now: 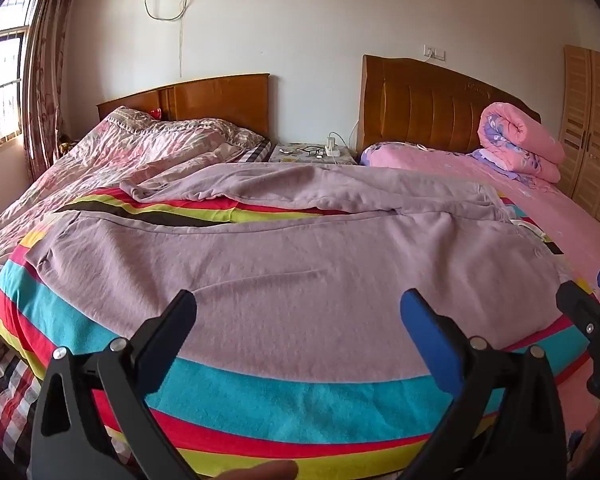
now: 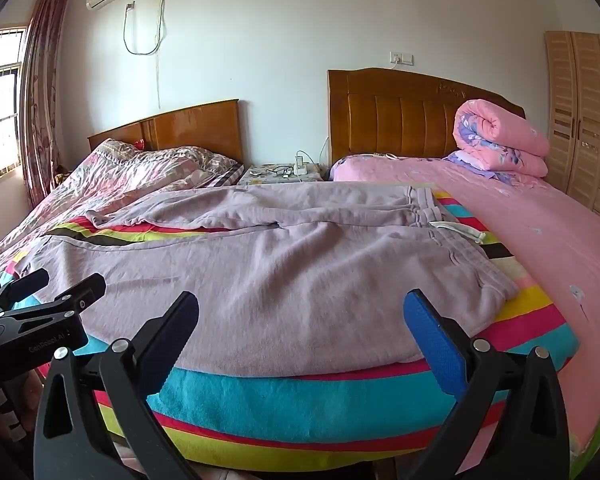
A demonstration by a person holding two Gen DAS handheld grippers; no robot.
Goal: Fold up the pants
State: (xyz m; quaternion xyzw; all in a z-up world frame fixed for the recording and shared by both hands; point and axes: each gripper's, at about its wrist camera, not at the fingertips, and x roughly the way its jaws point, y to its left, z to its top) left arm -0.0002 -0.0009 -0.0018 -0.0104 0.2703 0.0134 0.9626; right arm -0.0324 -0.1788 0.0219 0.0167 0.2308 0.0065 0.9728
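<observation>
Bed (image 1: 560,216) ahead of me, striped blanket (image 1: 260,400) over it. Mauve pants (image 1: 300,272) lie spread flat across the blanket, waistband to the right. My left hand-held gripper (image 1: 298,312) and right hand-held gripper (image 2: 300,312) hover near the pants' near edge, both spread wide, pinching nothing.

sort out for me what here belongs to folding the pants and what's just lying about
Part of the job:
- mauve pants, spread flat on the striped blanket
- left gripper, open
- right gripper, open

Just lying about:
- rolled pink quilt on the far bed
- glasses and charger on the nightstand
- patterned duvet
</observation>
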